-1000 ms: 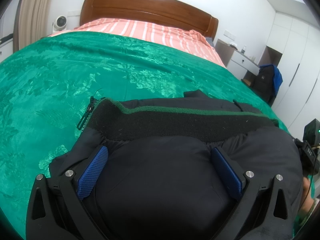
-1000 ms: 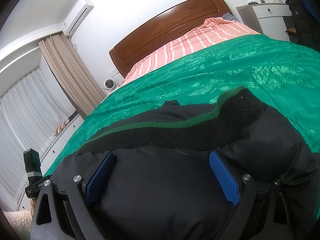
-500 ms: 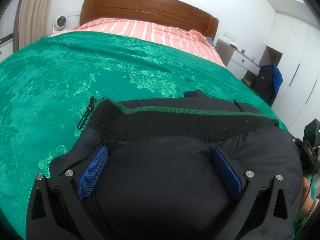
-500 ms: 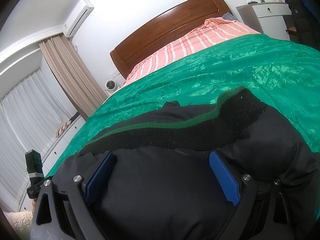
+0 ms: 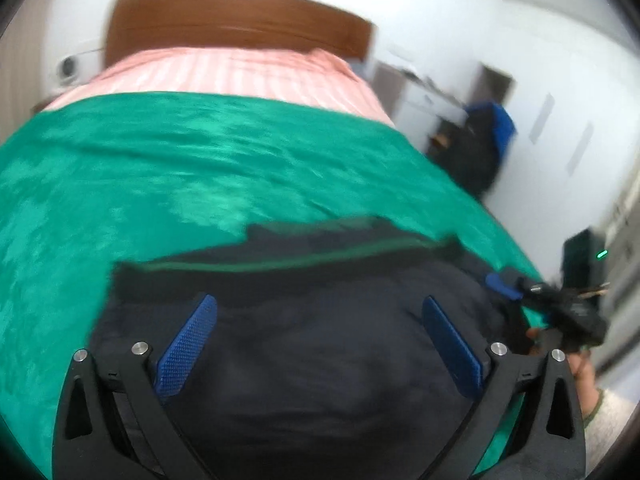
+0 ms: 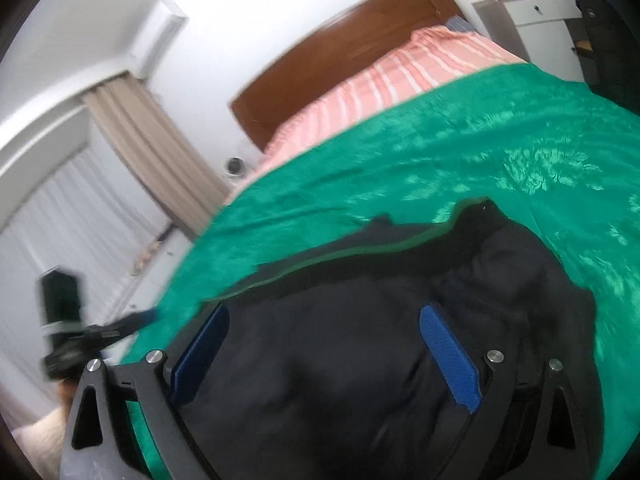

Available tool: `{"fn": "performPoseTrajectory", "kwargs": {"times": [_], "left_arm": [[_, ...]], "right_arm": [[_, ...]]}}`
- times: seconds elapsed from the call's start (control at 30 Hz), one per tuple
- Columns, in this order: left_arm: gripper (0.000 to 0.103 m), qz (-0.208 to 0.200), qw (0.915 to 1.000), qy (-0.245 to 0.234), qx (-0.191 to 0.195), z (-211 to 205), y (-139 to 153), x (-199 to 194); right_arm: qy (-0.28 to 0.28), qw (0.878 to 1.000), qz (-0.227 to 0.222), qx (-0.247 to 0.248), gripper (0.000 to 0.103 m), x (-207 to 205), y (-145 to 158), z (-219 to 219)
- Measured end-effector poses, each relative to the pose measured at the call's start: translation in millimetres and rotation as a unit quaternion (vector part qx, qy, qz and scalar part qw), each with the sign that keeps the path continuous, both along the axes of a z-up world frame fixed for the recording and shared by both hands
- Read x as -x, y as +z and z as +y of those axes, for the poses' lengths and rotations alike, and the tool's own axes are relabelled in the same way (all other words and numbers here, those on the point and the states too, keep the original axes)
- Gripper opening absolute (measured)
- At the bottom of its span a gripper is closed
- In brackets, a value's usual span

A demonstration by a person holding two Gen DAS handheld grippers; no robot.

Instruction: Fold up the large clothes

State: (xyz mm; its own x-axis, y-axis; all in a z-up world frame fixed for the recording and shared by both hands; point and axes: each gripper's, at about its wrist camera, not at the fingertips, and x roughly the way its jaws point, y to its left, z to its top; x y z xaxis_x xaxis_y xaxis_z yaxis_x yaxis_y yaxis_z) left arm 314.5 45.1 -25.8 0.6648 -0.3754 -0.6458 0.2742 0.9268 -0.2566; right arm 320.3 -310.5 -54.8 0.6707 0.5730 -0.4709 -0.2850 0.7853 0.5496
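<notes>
A black padded jacket [image 5: 320,344] with a black knit band edged in green [image 5: 280,266] lies folded on the green bedspread [image 5: 160,176]. My left gripper [image 5: 318,312] is open, its blue pads [image 5: 188,344] spread over the jacket's near part. My right gripper [image 6: 324,320] is open too, its blue pads [image 6: 448,356] spread over the same jacket [image 6: 360,360]. The right gripper also shows at the right edge of the left wrist view [image 5: 560,304], and the left gripper at the left of the right wrist view [image 6: 80,336]. Both views are blurred.
The bed has a wooden headboard [image 5: 240,20] and a pink striped sheet [image 5: 240,72] beyond the bedspread [image 6: 480,152]. A white nightstand [image 6: 536,12] and dark hanging clothes [image 5: 484,148] stand to the right. Curtains [image 6: 148,152] hang to the left.
Both grippers have pulled back and lifted from the jacket, so it looks smaller and lower. The views have turned and are now motion-blurred. Jaws stay open.
</notes>
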Motion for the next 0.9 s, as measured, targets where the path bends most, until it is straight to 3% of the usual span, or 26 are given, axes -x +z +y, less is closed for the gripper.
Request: {"fn": "performPoseTrajectory", "kwargs": {"times": [0.07,0.13,0.17,0.23,0.37,0.43,0.57,0.67,0.73,0.9], "left_arm": [[0.103,0.013,0.9987,-0.023,-0.045,-29.4,-17.6,-4.9],[0.103,0.068,0.9928,-0.023,-0.096,-51.7,-60.9,-19.5],[0.103,0.070,0.9913,-0.019,-0.110,-57.7,-82.1,-20.8],[0.103,0.017,0.9892,-0.006,-0.145,-67.0,-99.6,-11.1],[0.102,0.022,0.9879,0.001,-0.154,-70.8,-96.0,-0.7],[0.102,0.034,0.9870,0.006,-0.157,-67.3,-83.5,14.5],[0.102,0.010,0.9848,-0.003,-0.173,-69.2,-66.4,70.1],[0.102,0.031,0.9815,0.012,-0.188,-74.0,-93.2,86.3],[0.102,0.024,0.9810,0.018,-0.192,-74.2,-105.8,85.0],[0.101,0.038,0.9788,0.030,-0.199,-79.7,-97.4,92.8]], "right_arm": [[0.017,1.000,-0.009,-0.002,0.096,36.9,8.4,-2.4],[0.027,1.000,-0.012,-0.002,0.096,78.3,6.2,-7.4],[0.024,1.000,-0.013,-0.002,0.097,94.4,1.9,-12.0],[-0.002,1.000,-0.008,-0.004,0.097,132.5,-12.3,-24.0],[-0.058,0.998,-0.002,-0.015,0.097,179.7,-34.4,-44.0],[-0.060,0.998,-0.013,-0.003,0.097,185.5,-31.1,-50.3],[-0.054,0.996,-0.062,0.020,0.098,182.5,-16.7,-48.9],[-0.040,0.997,-0.061,0.015,0.098,175.2,-20.0,-41.7],[-0.028,0.998,-0.053,0.017,0.098,171.6,-27.3,-38.4],[-0.021,0.998,-0.055,0.029,0.098,185.1,-29.0,-42.8]]}}
